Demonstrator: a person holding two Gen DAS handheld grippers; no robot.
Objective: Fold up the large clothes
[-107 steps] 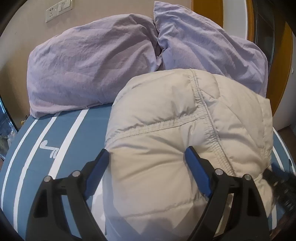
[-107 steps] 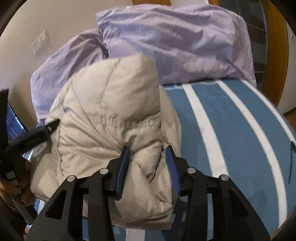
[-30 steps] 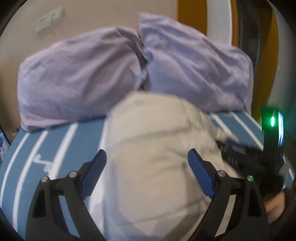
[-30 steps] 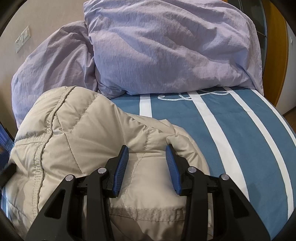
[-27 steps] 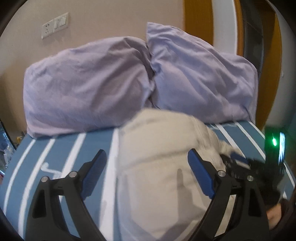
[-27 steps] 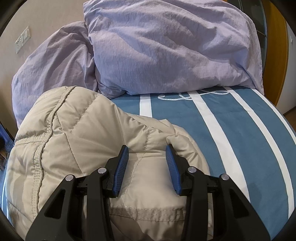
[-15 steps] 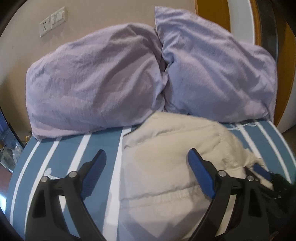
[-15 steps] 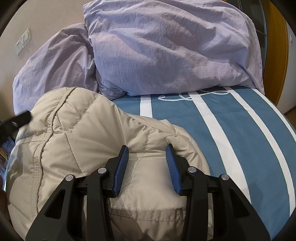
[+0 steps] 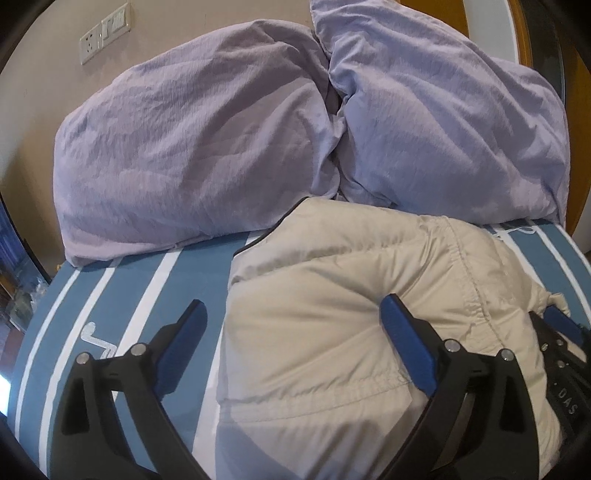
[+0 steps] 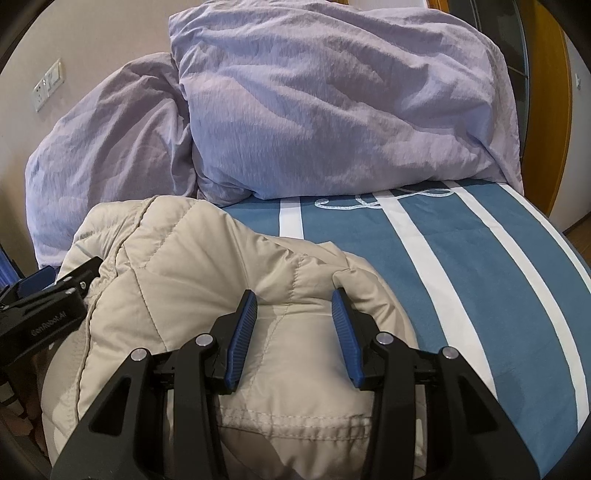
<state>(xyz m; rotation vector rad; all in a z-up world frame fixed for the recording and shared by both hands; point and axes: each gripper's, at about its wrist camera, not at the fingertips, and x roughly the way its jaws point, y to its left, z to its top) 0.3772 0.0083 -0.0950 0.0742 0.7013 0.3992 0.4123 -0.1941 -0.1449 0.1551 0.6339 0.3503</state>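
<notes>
A beige quilted puffer jacket lies bunched in a folded heap on the blue striped bed; it also shows in the right wrist view. My left gripper is open wide and empty, its right finger over the jacket's near edge and its left finger over the bedsheet. My right gripper is partly open, its blue pads either side of a fold of the jacket without clamping it. The left gripper's body shows at the jacket's left side, and the right gripper's body at its right side.
Two lilac pillows lean against the beige wall behind the jacket. The blue bedsheet with white stripes stretches to the right and the left. A wall socket plate is at upper left. An orange door frame is at right.
My left gripper has pulled back and lowered, so the jacket now lies lower and flatter before it. The right gripper has stayed still on the jacket's fold.
</notes>
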